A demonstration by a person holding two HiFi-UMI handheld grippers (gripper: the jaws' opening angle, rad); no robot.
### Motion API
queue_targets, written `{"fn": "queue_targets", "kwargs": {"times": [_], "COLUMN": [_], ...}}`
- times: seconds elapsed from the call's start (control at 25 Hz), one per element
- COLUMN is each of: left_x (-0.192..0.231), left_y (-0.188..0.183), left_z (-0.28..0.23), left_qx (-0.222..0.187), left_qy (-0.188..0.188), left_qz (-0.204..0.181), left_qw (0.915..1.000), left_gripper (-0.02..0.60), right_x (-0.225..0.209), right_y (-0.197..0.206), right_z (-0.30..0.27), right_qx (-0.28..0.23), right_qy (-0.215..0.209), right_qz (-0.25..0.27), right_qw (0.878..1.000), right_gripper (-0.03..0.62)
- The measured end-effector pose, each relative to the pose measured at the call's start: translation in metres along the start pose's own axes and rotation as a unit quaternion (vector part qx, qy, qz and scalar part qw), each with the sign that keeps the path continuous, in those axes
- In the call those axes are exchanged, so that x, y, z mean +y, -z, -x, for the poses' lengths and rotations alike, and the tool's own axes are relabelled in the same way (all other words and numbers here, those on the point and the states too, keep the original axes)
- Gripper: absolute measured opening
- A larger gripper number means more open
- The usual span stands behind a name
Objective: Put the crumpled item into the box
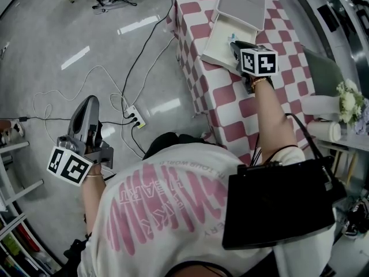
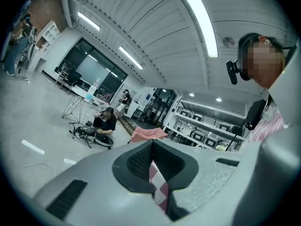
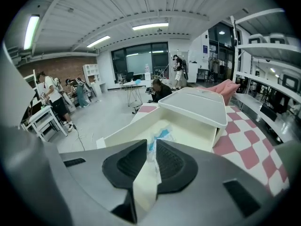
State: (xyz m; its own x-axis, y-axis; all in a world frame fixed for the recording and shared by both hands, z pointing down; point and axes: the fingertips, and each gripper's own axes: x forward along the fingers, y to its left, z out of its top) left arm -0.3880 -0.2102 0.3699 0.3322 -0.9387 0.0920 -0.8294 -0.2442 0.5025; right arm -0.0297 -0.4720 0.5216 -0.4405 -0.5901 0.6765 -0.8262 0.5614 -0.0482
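Note:
A white box with its lid raised stands at the far end of the pink-and-white checked table. My right gripper reaches into the box's open mouth. In the right gripper view the right gripper is shut on a crumpled white and blue item, held over the box's inside and tilted downward. The left gripper hangs out over the grey floor to my left, away from the table. In the left gripper view the left gripper has its tips together and nothing between them.
A power strip and loose cables lie on the floor left of the table. White flowers and a white roll sit at the right edge. A black bag hangs at my right side. Shelving stands at the lower left.

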Motion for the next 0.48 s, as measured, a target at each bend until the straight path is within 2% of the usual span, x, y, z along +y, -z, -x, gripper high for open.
{"fn": "queue_targets", "kwargs": {"times": [0.16,0.48], "left_x": [0.0,0.008], "left_y": [0.002,0.005], "left_z": [0.001,0.009], "left_qx": [-0.002,-0.007], "left_qy": [-0.001,-0.013], "left_qz": [0.004,0.011], "left_qw": [1.0,0.9998], "left_gripper": [0.006,0.006], "right_x": [0.002,0.006], "right_y": [0.006,0.015], "right_z": [-0.006,-0.013], "right_qx": [0.037,0.077], "right_qy": [0.008,0.042], "right_qz": [0.026,0.076], "right_qw": [0.999,0.993], "right_gripper": [0.061,0.074]}}
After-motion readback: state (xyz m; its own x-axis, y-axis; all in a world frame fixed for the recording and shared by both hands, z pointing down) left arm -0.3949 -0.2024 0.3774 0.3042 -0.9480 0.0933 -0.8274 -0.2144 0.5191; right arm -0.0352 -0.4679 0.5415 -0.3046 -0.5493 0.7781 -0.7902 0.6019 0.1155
